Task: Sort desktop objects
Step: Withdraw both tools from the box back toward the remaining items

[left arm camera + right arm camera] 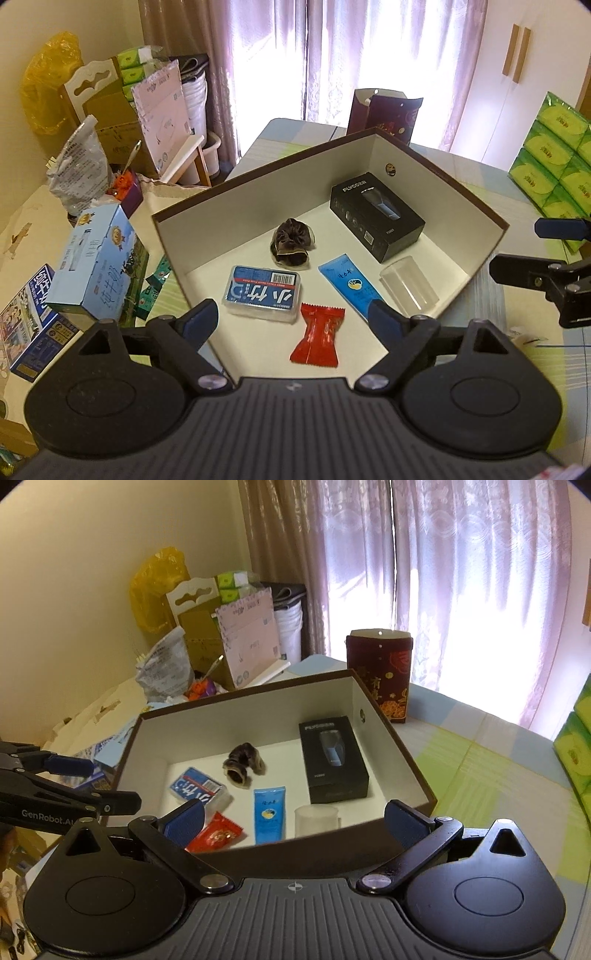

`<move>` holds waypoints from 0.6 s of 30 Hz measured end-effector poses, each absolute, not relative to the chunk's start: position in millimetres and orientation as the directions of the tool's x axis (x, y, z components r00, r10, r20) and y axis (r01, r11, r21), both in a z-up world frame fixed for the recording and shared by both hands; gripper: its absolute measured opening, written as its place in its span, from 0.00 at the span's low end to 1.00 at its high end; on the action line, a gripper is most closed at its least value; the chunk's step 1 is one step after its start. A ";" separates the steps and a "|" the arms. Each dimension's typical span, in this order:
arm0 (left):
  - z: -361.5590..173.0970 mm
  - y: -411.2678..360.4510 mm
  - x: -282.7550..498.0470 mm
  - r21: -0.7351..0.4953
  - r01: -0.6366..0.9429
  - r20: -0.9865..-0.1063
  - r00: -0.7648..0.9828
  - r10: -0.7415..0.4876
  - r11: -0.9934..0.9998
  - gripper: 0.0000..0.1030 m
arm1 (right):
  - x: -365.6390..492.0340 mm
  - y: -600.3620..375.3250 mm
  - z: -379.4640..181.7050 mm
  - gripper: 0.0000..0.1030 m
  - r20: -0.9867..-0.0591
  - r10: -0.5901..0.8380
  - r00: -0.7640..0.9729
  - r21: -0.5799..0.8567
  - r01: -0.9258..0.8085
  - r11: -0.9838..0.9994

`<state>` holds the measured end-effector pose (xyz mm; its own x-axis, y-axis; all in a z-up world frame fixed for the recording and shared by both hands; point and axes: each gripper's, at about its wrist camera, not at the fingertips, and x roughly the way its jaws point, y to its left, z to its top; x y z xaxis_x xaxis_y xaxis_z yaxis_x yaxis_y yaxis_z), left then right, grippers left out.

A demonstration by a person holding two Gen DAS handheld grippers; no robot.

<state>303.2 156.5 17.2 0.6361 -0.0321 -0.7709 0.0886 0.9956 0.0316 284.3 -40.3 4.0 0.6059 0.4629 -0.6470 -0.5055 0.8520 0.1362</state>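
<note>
A brown open box [443, 173] with a white inside holds several items: a black shaver box [376, 216], a brown scrunchie [291, 242], a blue floss case [263, 294], a blue tube [347, 284], a clear cup [408, 286] and a red snack packet [317, 339]. My left gripper [293, 319] is open and empty, just above the red packet at the box's near end. My right gripper [293, 821] is open and empty, at the near wall of the box [406, 753]. The same items show in the right wrist view, such as the shaver box [332, 762] and red packet [216, 836].
Milk cartons [98, 262] and clutter stand left of the box. A dark red gift bag [380, 675] stands behind it. Green tissue packs [554, 162] are stacked at the right. The striped tablecloth [498, 775] lies right of the box.
</note>
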 end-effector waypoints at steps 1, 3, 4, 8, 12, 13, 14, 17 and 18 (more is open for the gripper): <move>19.5 156.3 298.8 0.031 0.088 -0.768 0.640 -0.033 0.996 0.83 | 279.4 -41.0 5.2 0.98 -0.644 0.465 0.608 0.139 -0.505 0.852; 23.5 155.1 289.1 0.030 0.087 -0.762 0.647 -0.034 0.996 0.83 | 270.1 -42.6 7.1 0.98 -0.639 0.469 0.610 0.141 -0.506 0.851; 25.4 154.2 284.0 0.030 0.088 -0.759 0.650 -0.034 0.996 0.83 | 265.7 -43.4 8.1 0.98 -0.637 0.470 0.611 0.140 -0.508 0.850; 29.4 151.1 264.6 0.033 0.089 -0.756 0.654 -0.033 0.995 0.84 | 246.1 -47.0 11.3 0.98 -0.628 0.473 0.618 0.132 -0.515 0.847; 29.9 149.3 245.7 0.041 0.082 -0.761 0.648 -0.022 0.996 0.85 | 229.4 -51.6 13.6 0.98 -0.619 0.476 0.624 0.128 -0.518 0.846; 30.4 148.5 241.6 0.042 0.081 -0.761 0.648 -0.021 0.996 0.85 | 225.6 -53.3 14.2 0.98 -0.617 0.478 0.626 0.130 -0.518 0.846; 31.1 147.8 237.3 0.042 0.079 -0.760 0.649 -0.020 0.996 0.85 | 221.2 -54.9 14.7 0.98 -0.615 0.478 0.627 0.130 -0.517 0.846; 33.6 145.3 223.8 0.042 0.077 -0.758 0.653 -0.018 0.996 0.85 | 209.0 -58.8 14.2 0.98 -0.613 0.480 0.628 0.129 -0.520 0.845; 34.1 143.6 219.5 0.043 0.077 -0.757 0.653 -0.018 0.996 0.85 | 205.1 -60.1 13.6 0.98 -0.613 0.481 0.627 0.130 -0.520 0.844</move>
<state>219.5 143.6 34.1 0.6532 -0.0181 -0.7570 0.0772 0.9961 0.0428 205.1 -60.1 13.6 0.6273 0.4808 -0.6127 -0.5202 0.8441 0.1298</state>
